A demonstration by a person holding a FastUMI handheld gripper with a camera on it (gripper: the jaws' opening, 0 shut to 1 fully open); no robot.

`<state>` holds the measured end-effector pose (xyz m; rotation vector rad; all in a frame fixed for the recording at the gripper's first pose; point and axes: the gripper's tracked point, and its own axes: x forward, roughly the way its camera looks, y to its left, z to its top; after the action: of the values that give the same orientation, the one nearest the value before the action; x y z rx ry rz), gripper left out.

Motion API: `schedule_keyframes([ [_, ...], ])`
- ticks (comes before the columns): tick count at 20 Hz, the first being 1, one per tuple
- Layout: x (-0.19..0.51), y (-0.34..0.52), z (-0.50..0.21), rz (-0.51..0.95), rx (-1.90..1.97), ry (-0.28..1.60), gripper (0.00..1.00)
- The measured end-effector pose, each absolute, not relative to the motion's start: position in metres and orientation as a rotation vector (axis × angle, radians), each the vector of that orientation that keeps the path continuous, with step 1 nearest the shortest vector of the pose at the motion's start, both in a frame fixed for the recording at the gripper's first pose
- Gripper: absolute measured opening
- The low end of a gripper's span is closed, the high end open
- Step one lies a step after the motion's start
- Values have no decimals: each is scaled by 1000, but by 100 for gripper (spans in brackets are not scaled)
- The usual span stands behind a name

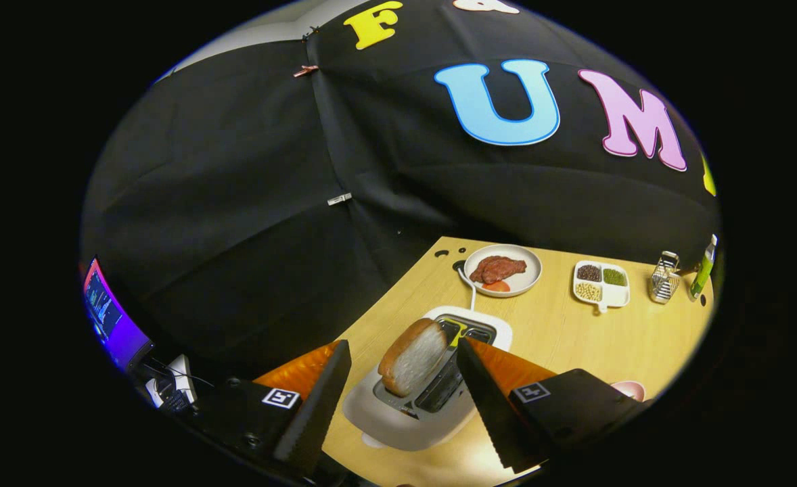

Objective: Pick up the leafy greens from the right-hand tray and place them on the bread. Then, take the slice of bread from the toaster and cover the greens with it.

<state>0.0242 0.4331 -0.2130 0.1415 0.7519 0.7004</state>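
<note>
A white toaster (pixel 398 419) stands on the wooden table (pixel 574 338), just ahead of my fingers and partly between them. A slice of bread (pixel 413 357) with a brown crust sticks up out of its nearer slot; the other slot holds nothing. My gripper (pixel 404 352) is open, one fingertip on each side of the bread and apart from it. The left finger (pixel 317 406) stands off the toaster's left side. The right finger (pixel 490 406) hangs over the toaster's right edge.
Beyond the toaster a white round plate (pixel 503 270) holds dark red meat and a tomato piece. Farther right are a white divided dish (pixel 601 285) of beans, a metal grater (pixel 664 279) and a green bottle (pixel 703 270). A pink bowl (pixel 630 389) peeks out by the right finger. A lit screen (pixel 104 308) stands at the far left.
</note>
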Motion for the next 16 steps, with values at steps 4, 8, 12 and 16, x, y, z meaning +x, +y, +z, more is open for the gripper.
schedule_keyframes([
  [4, 22, 446, -244, 661, 141, 790, 98],
  [8, 35, 452, -251, 595, 162, 760, 97],
  [12, 39, 452, -266, 555, 159, 779, 81],
  [16, 36, 452, -271, 555, 160, 802, 64],
])
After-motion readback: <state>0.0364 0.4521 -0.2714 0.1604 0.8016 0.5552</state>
